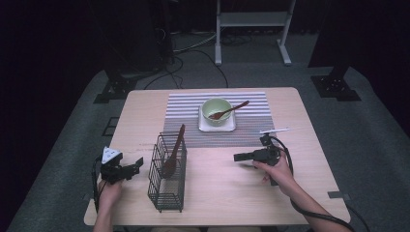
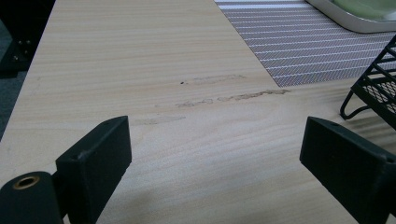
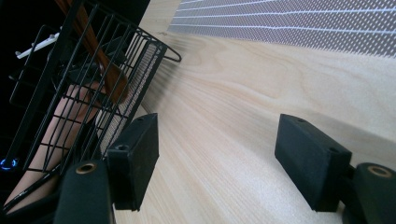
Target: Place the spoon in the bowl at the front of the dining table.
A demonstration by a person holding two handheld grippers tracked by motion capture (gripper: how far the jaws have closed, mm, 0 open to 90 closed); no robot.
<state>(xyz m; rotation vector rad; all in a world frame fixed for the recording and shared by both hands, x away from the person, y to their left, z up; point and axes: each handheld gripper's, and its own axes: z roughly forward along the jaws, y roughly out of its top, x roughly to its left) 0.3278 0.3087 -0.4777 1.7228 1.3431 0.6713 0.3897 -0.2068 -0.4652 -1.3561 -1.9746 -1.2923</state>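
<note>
Black wire basket (image 1: 168, 180) sitting near the front left of the wooden table (image 1: 227, 193), brown wooden spoon (image 1: 172, 153) standing tilted inside; left gripper (image 1: 136, 167) just off its left side, jaws wide apart over bare wood, nothing held; right gripper (image 1: 237, 157) over to the right, pointing at the basket, jaws likewise spread with nothing between; further back, striped placemat (image 1: 183, 104) with green bowl (image 1: 216, 109) on a white tray (image 1: 217, 127), second spoon (image 1: 230, 110) resting in the bowl; no readable writing or labels anywhere.
</note>
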